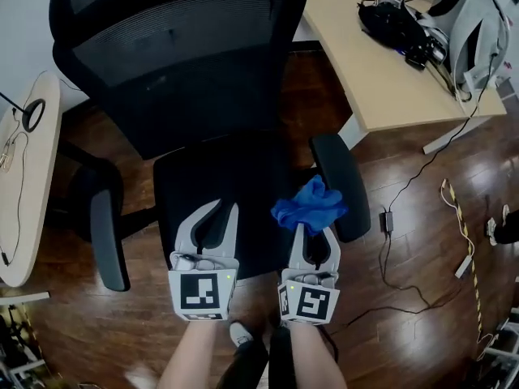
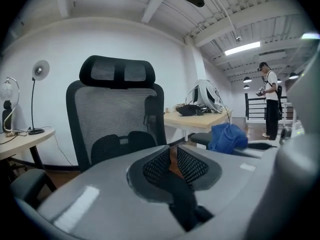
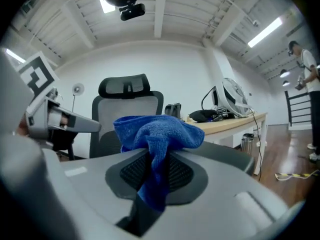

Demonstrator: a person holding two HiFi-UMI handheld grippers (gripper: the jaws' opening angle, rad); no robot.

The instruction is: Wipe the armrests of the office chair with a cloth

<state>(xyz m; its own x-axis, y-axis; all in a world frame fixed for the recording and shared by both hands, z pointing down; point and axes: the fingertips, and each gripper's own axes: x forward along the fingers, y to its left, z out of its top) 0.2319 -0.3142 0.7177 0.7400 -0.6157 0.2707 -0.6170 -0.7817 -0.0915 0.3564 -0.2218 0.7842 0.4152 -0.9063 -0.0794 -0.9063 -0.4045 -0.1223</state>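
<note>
The right tool (image 1: 315, 230) pinches the blue cloth (image 1: 308, 205) above the chair (image 1: 203, 173), and the left tool (image 1: 225, 207) is a little open and empty.

No readable text, brand, number or sign in any view that I can find. The square markers (image 1: 202, 292) on the cubes of the left gripper (image 1: 225, 209) and right gripper (image 1: 315, 230) are black-and-white patterns, not letters. Dark gear (image 1: 393, 24) on the surface (image 1: 357, 55): too small to show any print.
</note>
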